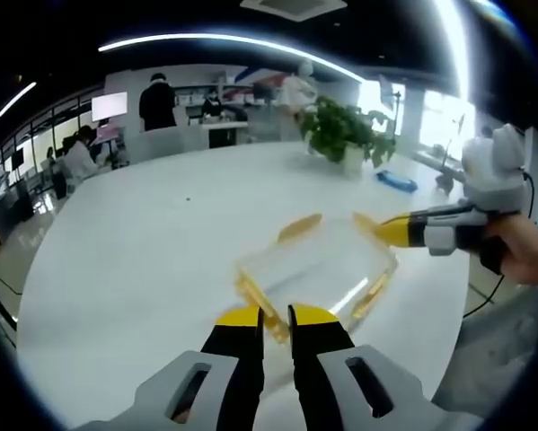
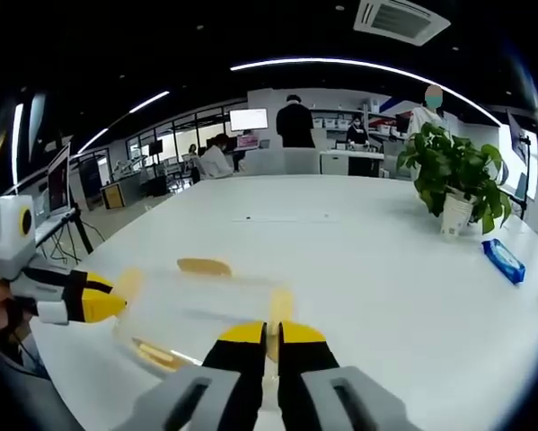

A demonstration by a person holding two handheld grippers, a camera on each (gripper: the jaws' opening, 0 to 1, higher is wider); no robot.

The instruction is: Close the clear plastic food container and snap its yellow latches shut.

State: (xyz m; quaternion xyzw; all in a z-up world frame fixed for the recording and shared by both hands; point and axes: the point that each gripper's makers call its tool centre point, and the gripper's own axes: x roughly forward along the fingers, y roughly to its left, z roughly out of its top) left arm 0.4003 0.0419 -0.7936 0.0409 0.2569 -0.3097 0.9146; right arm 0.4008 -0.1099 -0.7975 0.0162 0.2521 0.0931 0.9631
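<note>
Container, of clear plastic with yellow latches, is seen lying on the white bench near its front edge, just ahead of both tools. In the left gripper view, the left tool is held at the container's near edge with its yellow tips nearly together; whether the rim is pinched cannot be told. The right tool is seen at the far right corner, beside a raised latch, held by a hand. In the right gripper view, the right tool is almost closed at a yellow latch, perhaps touching it. A potted plant and a blue packet stand well apart on the bench. People are seen at desks beyond.
</note>
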